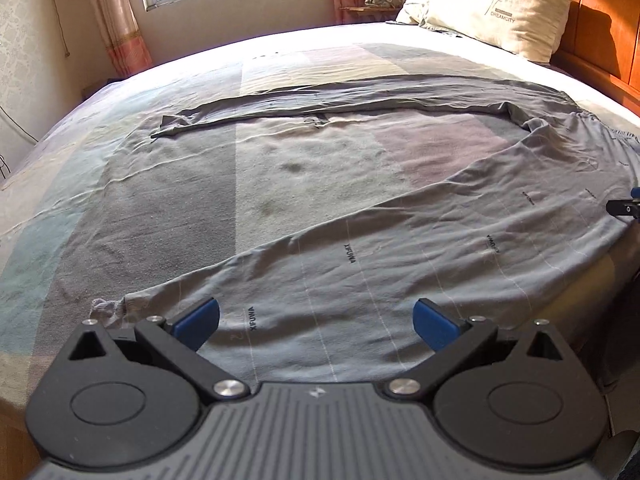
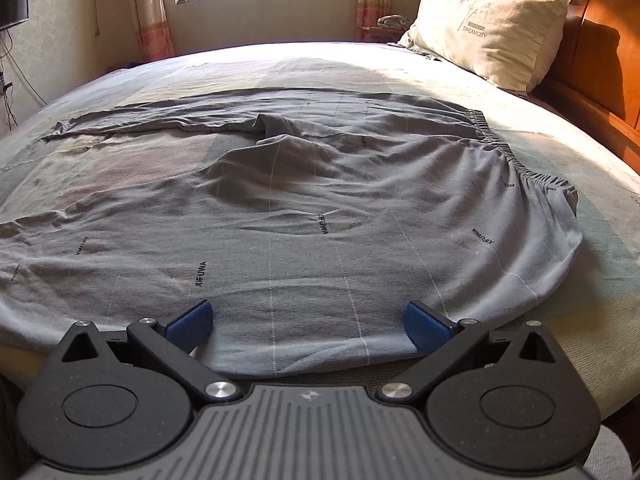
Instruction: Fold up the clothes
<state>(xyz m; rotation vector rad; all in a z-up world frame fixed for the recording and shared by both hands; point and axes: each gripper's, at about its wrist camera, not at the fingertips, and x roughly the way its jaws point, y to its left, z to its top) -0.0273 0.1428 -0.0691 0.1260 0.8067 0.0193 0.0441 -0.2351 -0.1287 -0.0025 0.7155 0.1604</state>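
Across the bed sheet (image 1: 168,184) lie the grey trousers (image 2: 320,200), legs splayed apart in a V, the elastic waistband (image 2: 520,160) toward the headboard side. The fabric is creased, printed with small "XFUWA" marks and thin pale lines. I see my left gripper (image 1: 316,320) low over the near leg by its cuff, jaws spread wide, holding nothing. My right gripper (image 2: 308,322) hangs over the near edge of the seat, jaws equally wide, empty. A pillow (image 2: 492,28) leans against the wooden headboard (image 2: 600,60).
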